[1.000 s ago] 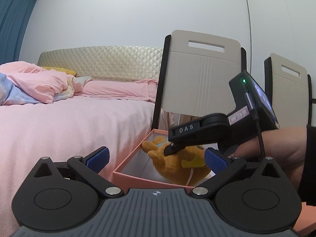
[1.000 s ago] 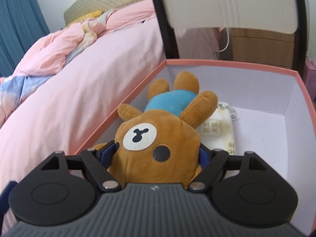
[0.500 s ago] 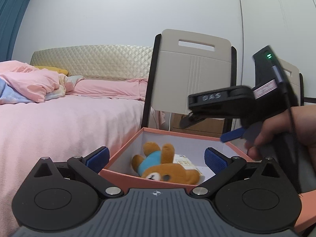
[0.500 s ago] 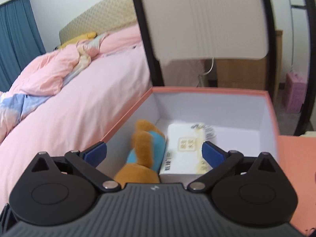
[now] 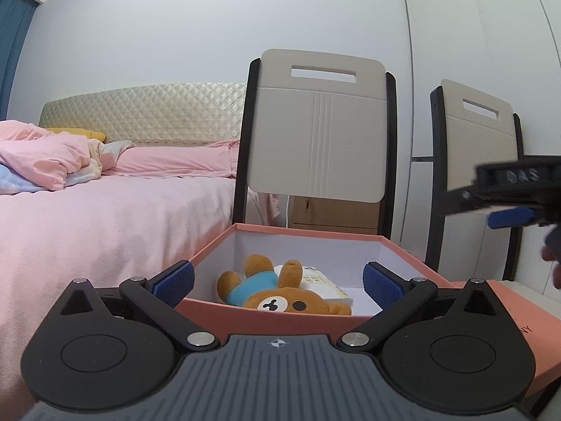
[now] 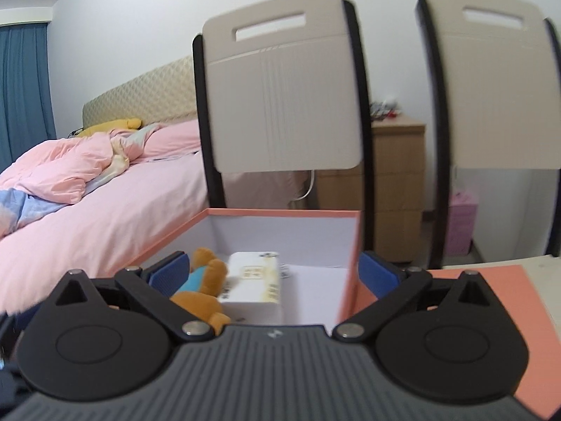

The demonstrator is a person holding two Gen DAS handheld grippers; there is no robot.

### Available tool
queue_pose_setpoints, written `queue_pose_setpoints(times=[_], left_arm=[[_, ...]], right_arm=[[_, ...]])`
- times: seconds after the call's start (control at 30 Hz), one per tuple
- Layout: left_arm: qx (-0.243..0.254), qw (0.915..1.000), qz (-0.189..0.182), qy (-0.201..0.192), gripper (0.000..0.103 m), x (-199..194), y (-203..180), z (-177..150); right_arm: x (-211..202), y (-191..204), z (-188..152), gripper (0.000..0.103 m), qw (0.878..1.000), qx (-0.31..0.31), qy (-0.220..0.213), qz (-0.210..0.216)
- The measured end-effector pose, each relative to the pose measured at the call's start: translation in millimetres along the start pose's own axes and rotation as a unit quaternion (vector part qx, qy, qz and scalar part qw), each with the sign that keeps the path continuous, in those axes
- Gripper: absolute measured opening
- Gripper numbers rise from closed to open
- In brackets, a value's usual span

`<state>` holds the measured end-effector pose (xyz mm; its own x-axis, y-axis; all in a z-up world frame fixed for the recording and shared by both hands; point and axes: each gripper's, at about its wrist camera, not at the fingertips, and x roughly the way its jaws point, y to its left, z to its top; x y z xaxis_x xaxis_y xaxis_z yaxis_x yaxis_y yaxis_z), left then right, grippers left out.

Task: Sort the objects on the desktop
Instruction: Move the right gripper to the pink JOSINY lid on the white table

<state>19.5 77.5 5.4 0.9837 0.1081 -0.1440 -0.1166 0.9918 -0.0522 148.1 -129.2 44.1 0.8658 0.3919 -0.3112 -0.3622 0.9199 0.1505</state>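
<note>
Left tongs (image 5: pixel 277 282): blue pads spread wide, nothing between them, held level just short of the near wall of the box (image 5: pixel 266 315). Right tongs (image 6: pixel 275 273): pads likewise spread and empty, poised over the near right corner of the same box (image 6: pixel 352 266); in the left view these tongs (image 5: pixel 510 210) appear blurred at 3 o'clock, up above the box, and their spread cannot be judged there.

Box: salmon outside, white inside, open at the top. Within it lies a brown bear toy (image 5: pixel 280 296) in a blue shirt, on its back with its face toward the near wall and its feet pointing to 12 o'clock. Touching the bear at its 3 o'clock side is a white tissue pack (image 6: pixel 254 284) with printed labels, lying flat on the box floor.

At 3 o'clock of the box, a flat salmon lid (image 6: pixel 491 308) rests on the table (image 6: pixel 547 273).

Beyond the box at 12 o'clock stands a beige chair (image 5: pixel 317 133) with a black frame; a second chair (image 5: pixel 480 144) stands at 2 o'clock. A bed (image 5: pixel 105 217) with pink covers fills 9 to 11 o'clock. A wooden cabinet (image 6: pixel 396 189) stands behind the chairs.
</note>
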Motion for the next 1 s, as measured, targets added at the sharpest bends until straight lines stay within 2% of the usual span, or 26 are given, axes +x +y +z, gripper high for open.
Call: queue_pose_setpoints(times=[0.4, 0.73, 1.0], left_arm=[[0.036, 0.9993, -0.007, -0.003, 0.103, -4, -25, -16], [0.047, 0.9988, -0.017, 0.004, 0.103, -3, -30, -22], [0.041, 0.999, -0.014, 0.007, 0.103, -3, -30, -22]], right_arm=[[-53, -27, -55, 0.103, 0.997, -0.008, -0.067, -0.028], [-69, -42, -68, 0.103, 0.995, 0.009, -0.096, -0.034], [-68, -43, -73, 0.103, 0.995, 0.012, -0.086, -0.043]])
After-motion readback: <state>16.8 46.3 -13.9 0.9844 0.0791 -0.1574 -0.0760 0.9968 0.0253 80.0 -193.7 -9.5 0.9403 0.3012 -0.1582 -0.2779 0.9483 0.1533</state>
